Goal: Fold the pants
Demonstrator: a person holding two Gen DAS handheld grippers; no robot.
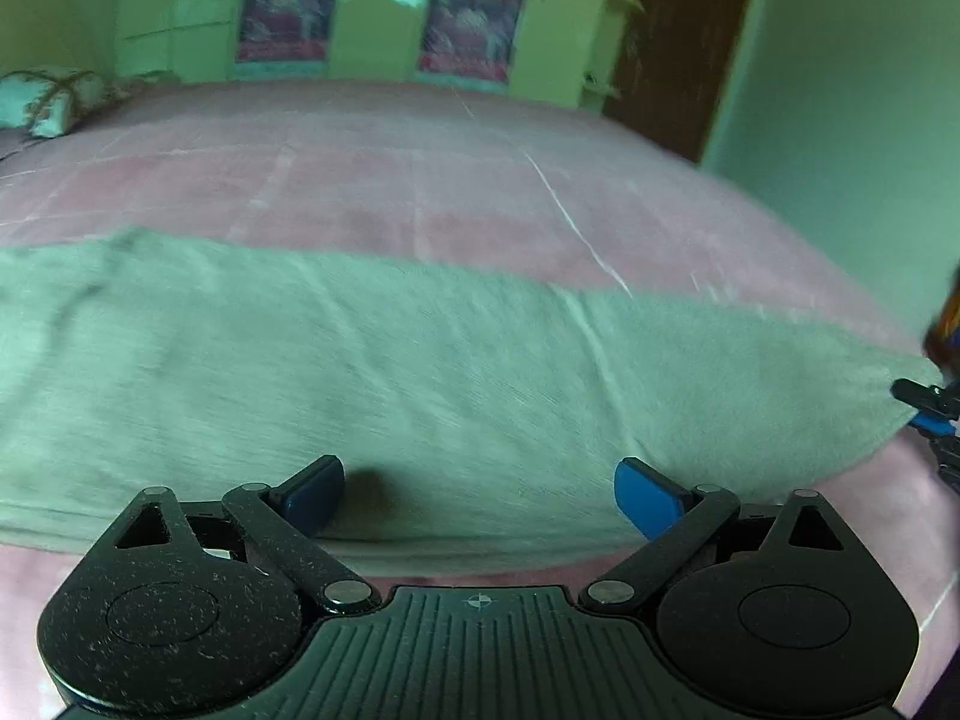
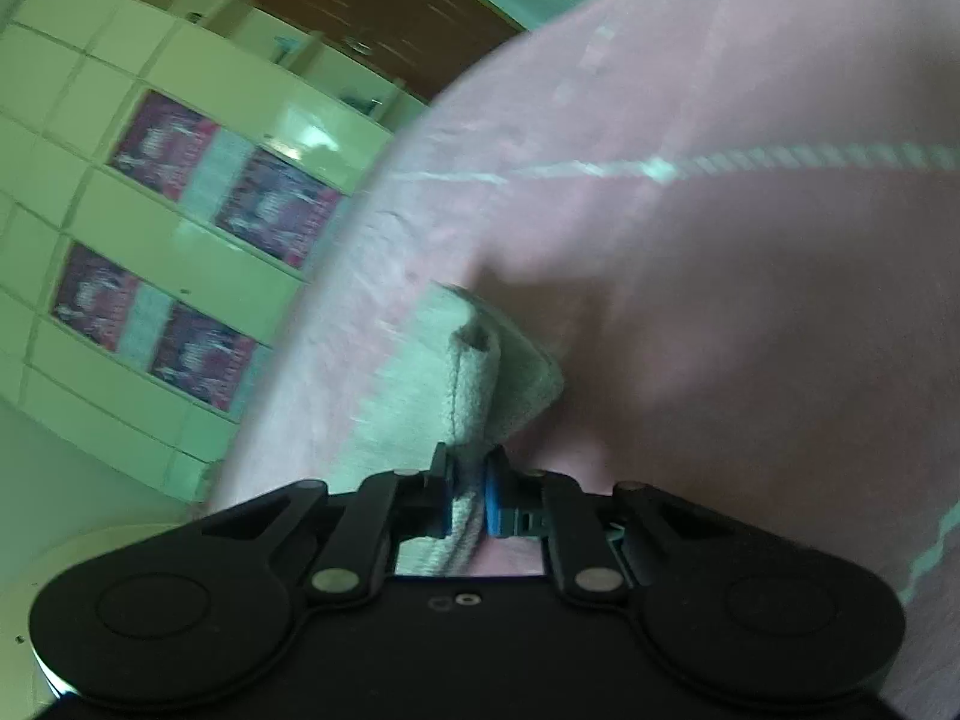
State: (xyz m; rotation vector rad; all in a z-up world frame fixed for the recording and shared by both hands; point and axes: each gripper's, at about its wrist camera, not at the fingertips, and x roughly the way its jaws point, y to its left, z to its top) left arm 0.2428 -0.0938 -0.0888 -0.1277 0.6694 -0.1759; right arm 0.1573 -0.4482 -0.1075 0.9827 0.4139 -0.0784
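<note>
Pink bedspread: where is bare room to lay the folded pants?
The bedspread is bare between the far edge of the pants and the cabinets, from the pillow to the door side. The near strip is narrow, crowded by the left gripper and right gripper.

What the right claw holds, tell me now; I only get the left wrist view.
Observer: The right claw is shut on the pants, with cloth pinched between its blue pads.
Operator: Say which part it grips.
Observer: A hemmed edge. The seam runs straight up from the pads.
Operator: Report what lies beyond it.
Observer: The edge ends in a small open fold, and the pink bed cover lies past that.
</note>
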